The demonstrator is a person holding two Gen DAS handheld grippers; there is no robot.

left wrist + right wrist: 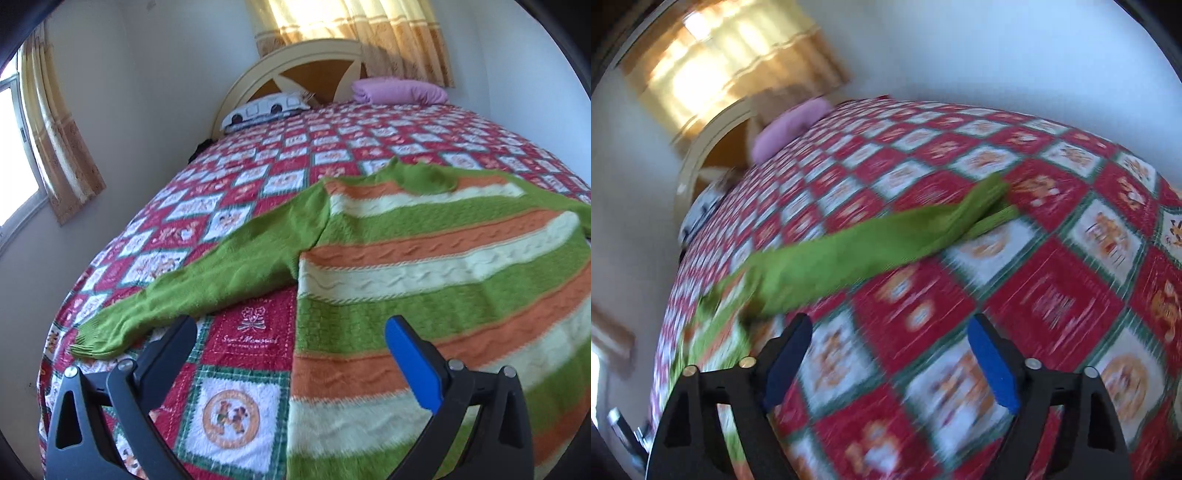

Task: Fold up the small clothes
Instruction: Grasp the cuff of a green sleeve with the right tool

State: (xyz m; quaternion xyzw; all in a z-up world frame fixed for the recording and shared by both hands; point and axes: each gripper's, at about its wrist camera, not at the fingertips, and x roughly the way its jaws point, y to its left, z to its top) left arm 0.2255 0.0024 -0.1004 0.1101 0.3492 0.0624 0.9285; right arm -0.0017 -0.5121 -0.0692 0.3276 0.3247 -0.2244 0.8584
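Beyond left tool [291, 332], sweater [424, 258]

Sweater [424, 266]: green sleeves, body banded in orange, cream and green. Bedspread [240, 332]: red and white checks edged in green, with orange motifs. Pillow [399, 90]: pink. Curtains [354, 26]: yellow, tan-bordered. Hand-held gripper pads [413, 365]: blue.

Daylight through curtains [354, 33]; right view motion-blurred, fisheye edges bent.
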